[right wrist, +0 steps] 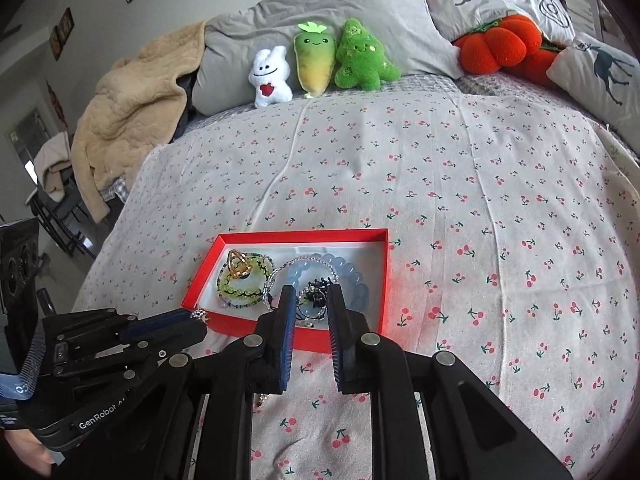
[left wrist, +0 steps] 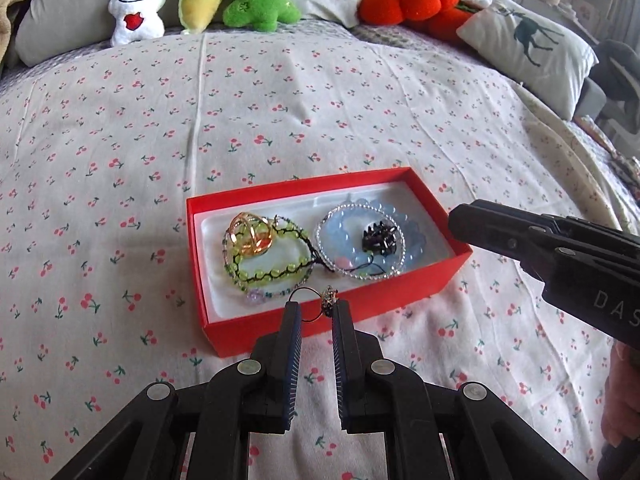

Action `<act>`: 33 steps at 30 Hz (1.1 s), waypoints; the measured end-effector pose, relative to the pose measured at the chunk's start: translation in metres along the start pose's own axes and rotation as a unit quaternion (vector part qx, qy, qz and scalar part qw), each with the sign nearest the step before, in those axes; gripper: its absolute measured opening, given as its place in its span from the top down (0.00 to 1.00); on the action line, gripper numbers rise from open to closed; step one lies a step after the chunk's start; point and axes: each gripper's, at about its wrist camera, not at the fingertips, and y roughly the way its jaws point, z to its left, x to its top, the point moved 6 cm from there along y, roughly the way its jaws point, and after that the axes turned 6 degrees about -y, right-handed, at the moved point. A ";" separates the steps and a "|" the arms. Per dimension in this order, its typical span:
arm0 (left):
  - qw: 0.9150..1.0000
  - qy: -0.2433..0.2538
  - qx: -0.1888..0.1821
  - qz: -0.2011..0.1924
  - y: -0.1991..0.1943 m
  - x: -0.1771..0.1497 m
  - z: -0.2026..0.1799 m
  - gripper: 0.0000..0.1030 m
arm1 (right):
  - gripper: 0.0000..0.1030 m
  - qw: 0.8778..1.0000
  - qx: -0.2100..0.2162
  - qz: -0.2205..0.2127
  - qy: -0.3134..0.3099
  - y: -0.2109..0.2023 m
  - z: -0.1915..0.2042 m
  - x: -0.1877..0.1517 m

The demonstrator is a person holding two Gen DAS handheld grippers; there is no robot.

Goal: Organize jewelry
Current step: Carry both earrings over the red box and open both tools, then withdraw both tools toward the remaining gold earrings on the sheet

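A red box (left wrist: pixel 248 334) with a white lining lies on the cherry-print bedsheet. In it are a green bead bracelet (left wrist: pixel 280 272), gold hoops (left wrist: pixel 252 236), a blue bead bracelet (left wrist: pixel 384 208) and a black hair claw (left wrist: pixel 378 238). My left gripper (left wrist: pixel 317 308) hovers over the box's near wall, shut on a small sparkly ring (left wrist: pixel 330 296) of thin dark wire. In the right wrist view the left gripper (right wrist: pixel 202 320) is at the box's (right wrist: pixel 382 300) near left corner. My right gripper (right wrist: pixel 312 296) hangs above the hair claw (right wrist: pixel 318 298); at the box's right end its jaws (left wrist: pixel 454 220) look shut with nothing in them.
Plush toys (right wrist: pixel 316 60), an orange pumpkin cushion (right wrist: pixel 492 46) and pillows (left wrist: pixel 532 48) line the head of the bed. A beige blanket (right wrist: pixel 132 108) hangs off the left side. A person's hand (left wrist: pixel 620 400) shows at the right edge. The bedsheet (right wrist: pixel 480 200) lies flat around the box.
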 end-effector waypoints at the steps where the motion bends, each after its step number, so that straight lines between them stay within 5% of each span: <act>1: 1.000 -0.001 0.003 0.001 0.003 0.003 -0.001 0.90 | 0.84 1.000 0.000 0.000 0.006 0.001 -0.003 0.001; 16: 1.000 -0.004 0.018 0.017 0.041 0.013 0.002 0.87 | 0.84 0.998 -0.003 0.009 0.064 0.017 -0.041 0.001; 21: 1.000 -0.014 0.010 0.008 0.031 0.011 0.003 0.57 | 0.84 0.998 -0.003 0.019 0.065 0.029 -0.040 0.001; 33: 0.999 -0.031 0.013 0.000 -0.006 -0.004 0.025 0.43 | 0.83 0.996 0.010 0.023 0.082 0.048 -0.034 0.006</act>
